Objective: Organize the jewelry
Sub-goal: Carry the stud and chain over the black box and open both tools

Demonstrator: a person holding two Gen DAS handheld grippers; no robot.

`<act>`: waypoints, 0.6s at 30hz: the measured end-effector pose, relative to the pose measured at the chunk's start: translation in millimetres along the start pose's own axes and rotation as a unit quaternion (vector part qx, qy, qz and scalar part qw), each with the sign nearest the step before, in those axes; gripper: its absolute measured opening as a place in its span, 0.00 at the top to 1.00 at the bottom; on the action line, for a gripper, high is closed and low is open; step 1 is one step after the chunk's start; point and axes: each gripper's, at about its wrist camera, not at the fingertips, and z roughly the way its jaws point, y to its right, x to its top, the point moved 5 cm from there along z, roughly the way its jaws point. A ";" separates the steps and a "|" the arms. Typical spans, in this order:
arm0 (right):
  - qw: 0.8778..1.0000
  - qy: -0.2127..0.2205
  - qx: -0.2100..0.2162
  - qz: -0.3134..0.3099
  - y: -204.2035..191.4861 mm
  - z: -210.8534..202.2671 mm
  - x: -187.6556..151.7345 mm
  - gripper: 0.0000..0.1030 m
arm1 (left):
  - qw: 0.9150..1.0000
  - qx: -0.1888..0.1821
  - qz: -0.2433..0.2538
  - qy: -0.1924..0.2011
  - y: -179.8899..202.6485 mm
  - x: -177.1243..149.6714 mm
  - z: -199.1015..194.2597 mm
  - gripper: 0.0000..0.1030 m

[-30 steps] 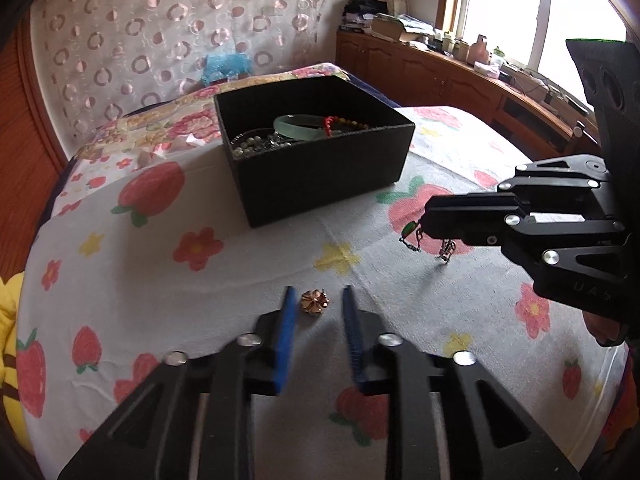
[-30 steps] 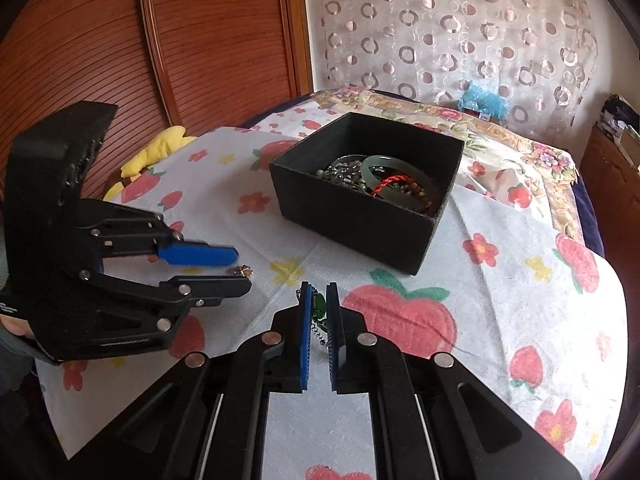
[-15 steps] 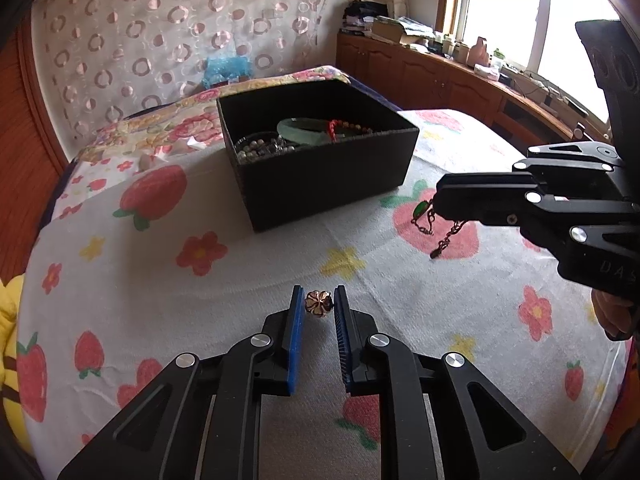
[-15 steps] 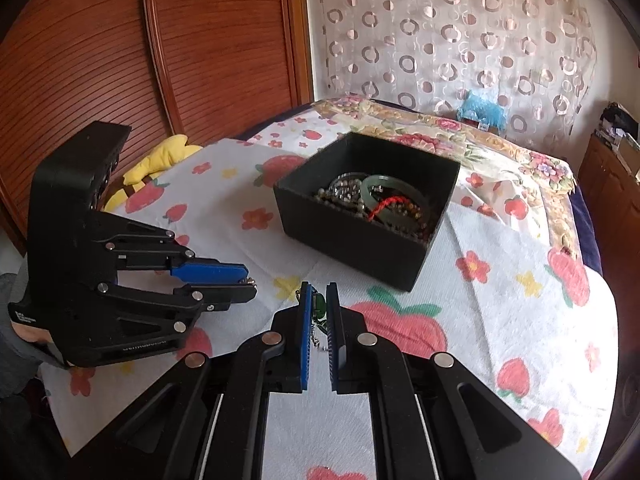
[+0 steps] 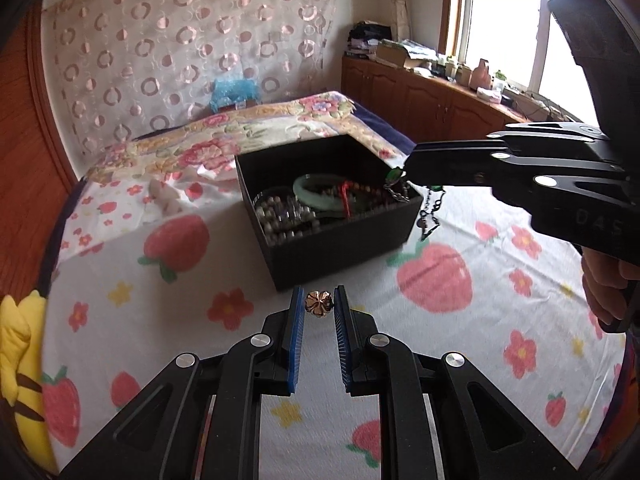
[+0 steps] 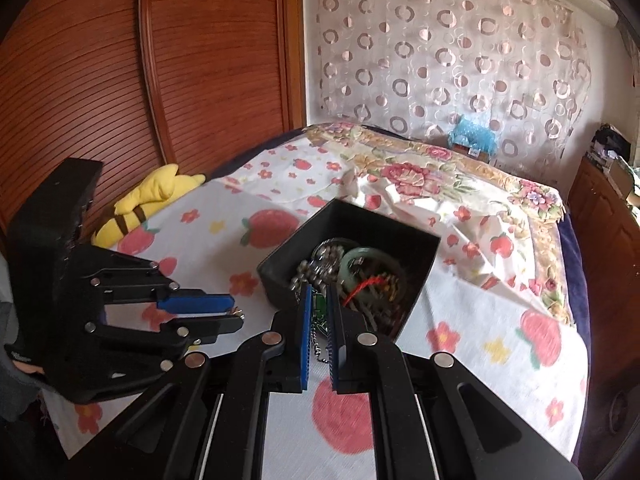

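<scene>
Right gripper point(image 6: 319, 316) grasps a green pendant chain point(image 5: 430, 216) at the black box point(image 5: 340, 248) rim; left gripper point(image 5: 319, 306) pinches a flower bead point(image 5: 319, 304) above the bed; the dangling chain could snag outside the box wall.

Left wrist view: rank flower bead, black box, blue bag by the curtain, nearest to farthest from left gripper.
1. Flower bead: clamped between the left gripper fingertips.
2. Black box: just beyond the fingertips, centre, on the strawberry cloth.
3. Blue bag: far back, left of centre, against the curtain.
</scene>
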 end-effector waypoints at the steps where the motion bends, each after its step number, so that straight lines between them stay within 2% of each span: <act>1: 1.000 0.001 -0.002 0.001 2.3 0.6 2.4 0.92 | 1.000 0.000 0.000 0.003 -0.1 3.8 -1.4 0.86; 11: 0.999 -0.005 -0.032 0.021 30.2 26.6 29.1 0.92 | 1.000 0.005 0.004 0.013 -5.0 17.2 -4.3 0.86; 18: 0.998 -0.017 -0.031 0.046 42.8 46.2 32.0 0.91 | 1.000 0.011 -0.001 0.014 -13.5 20.2 -4.6 0.86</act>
